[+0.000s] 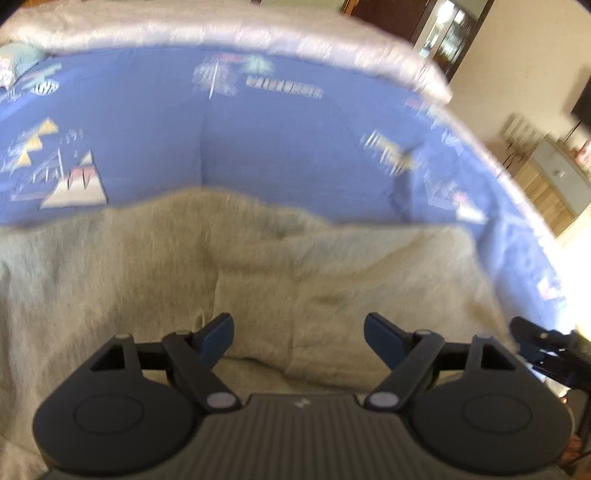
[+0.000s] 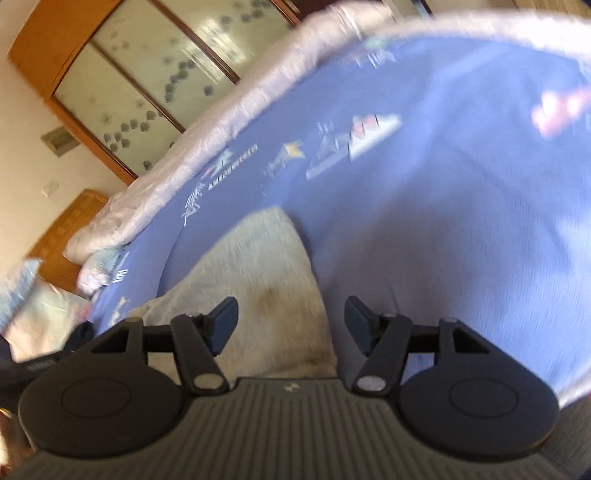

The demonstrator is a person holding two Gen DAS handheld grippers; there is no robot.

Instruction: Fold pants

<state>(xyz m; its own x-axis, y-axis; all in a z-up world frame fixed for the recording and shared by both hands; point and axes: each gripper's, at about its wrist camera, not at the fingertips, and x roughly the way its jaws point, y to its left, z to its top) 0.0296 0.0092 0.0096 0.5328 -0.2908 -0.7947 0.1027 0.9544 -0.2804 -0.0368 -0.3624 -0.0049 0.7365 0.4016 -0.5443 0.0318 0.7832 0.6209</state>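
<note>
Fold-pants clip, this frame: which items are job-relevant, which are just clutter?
Job:
- beige pants, lying on the bed
- left gripper, open above them
- right gripper, open at their edge

Just there:
- blue patterned bedsheet
- pale quilt along the far side
- wooden wardrobe
- pillow

Blue bedsheet [image 1: 280,147] with little geometric mountain prints spreads out ahead of the tool, pale quilted blanket [image 1: 229,31] bunched along its far edge. Wooden wardrobe with frosted flower-pattern doors [image 2: 147,74] up left, wood cabinet [image 1: 546,188] off right.
</note>
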